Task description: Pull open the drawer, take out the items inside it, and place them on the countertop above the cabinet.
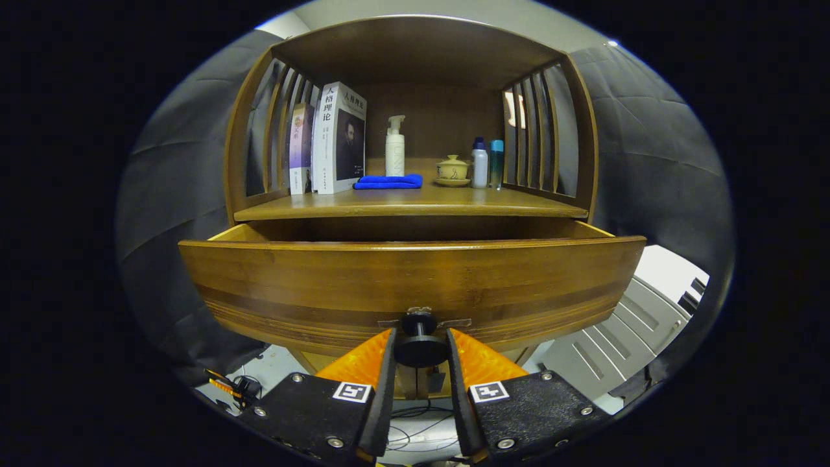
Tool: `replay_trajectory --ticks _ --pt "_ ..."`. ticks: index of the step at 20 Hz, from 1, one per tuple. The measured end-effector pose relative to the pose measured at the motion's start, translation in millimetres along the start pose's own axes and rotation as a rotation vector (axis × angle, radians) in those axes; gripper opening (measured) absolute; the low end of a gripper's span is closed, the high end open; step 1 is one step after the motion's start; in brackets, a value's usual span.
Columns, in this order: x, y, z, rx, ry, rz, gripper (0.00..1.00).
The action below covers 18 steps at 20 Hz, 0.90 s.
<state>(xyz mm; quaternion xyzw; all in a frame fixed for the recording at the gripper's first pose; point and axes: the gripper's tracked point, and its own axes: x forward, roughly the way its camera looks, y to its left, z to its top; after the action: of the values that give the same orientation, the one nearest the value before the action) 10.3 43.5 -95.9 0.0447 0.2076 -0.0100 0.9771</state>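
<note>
With our gripper (420, 350) closed on the round black knob (420, 350) at the lower front edge of the brown wooden drawer (415, 285), we judge the drawer pulled open, while its hidden contents remain to be lifted onto the wooden countertop (415, 202).

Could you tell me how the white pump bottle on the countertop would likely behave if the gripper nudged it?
The pump bottle is tall and narrow, so it would probably tip rather than slide. Its smooth sides look slippery. The blue cloth at its base might cushion a forward fall. The gripper flanks the drawer knob.
</note>
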Motion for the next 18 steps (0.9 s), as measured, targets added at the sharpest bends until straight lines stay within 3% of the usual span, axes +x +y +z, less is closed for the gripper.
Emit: replay_trajectory --ticks 14,18 --pt "-41 -2 -19 -0.005 0.045 -0.009 0.41" --pt "-50 -3 -2 0.009 -0.007 -0.004 0.49"
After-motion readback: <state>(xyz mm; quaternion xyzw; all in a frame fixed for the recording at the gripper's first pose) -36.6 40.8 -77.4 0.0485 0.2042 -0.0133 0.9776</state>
